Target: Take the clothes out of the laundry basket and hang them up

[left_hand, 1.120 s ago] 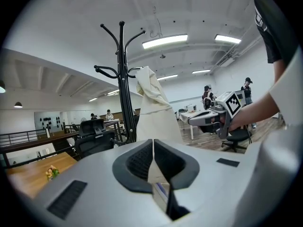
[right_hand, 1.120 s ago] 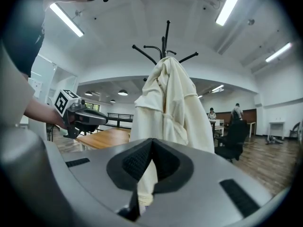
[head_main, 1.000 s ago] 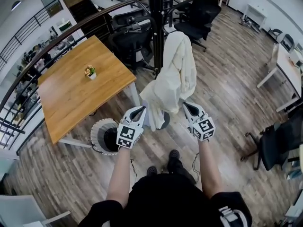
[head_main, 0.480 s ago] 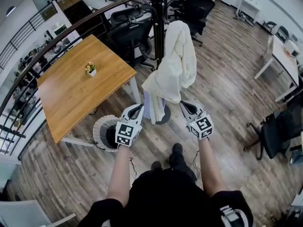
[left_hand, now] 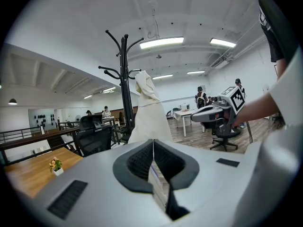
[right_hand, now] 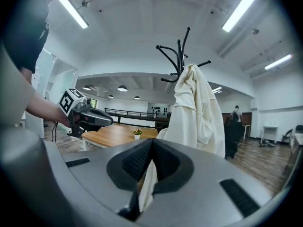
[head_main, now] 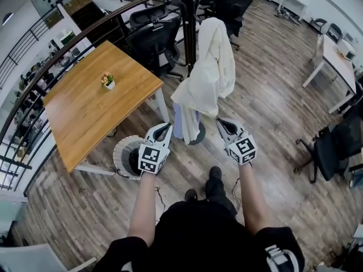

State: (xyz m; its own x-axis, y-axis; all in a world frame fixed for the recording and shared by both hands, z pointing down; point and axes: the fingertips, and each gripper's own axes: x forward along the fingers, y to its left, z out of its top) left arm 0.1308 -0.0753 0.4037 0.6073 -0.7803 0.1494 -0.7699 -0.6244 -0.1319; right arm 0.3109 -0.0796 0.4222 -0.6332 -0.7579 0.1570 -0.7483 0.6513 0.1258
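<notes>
A cream garment (head_main: 209,67) hangs draped on the black coat stand (head_main: 187,21), with a pale blue cloth (head_main: 179,123) showing below its hem. The white round laundry basket (head_main: 126,156) stands on the floor by the table leg, and its inside looks dark. My left gripper (head_main: 163,130) is shut and empty, just left of the garment's hem and right of the basket. My right gripper (head_main: 222,123) is shut and empty, right of the hem. In the left gripper view the jaws (left_hand: 153,143) point at the garment (left_hand: 147,112). The right gripper view shows the garment (right_hand: 196,110) close ahead.
A wooden table (head_main: 85,112) with a small flower pot (head_main: 108,83) stands to the left, against a railing (head_main: 34,78). Black office chairs (head_main: 153,38) sit behind the stand, another chair (head_main: 334,149) at the right and a white desk (head_main: 334,61) at the far right. Wood floor lies around the stand's base (head_main: 195,137).
Both grippers have drawn back a little from the hanging garment, still shut. The garment stays on the stand and sits slightly higher in the head view.
</notes>
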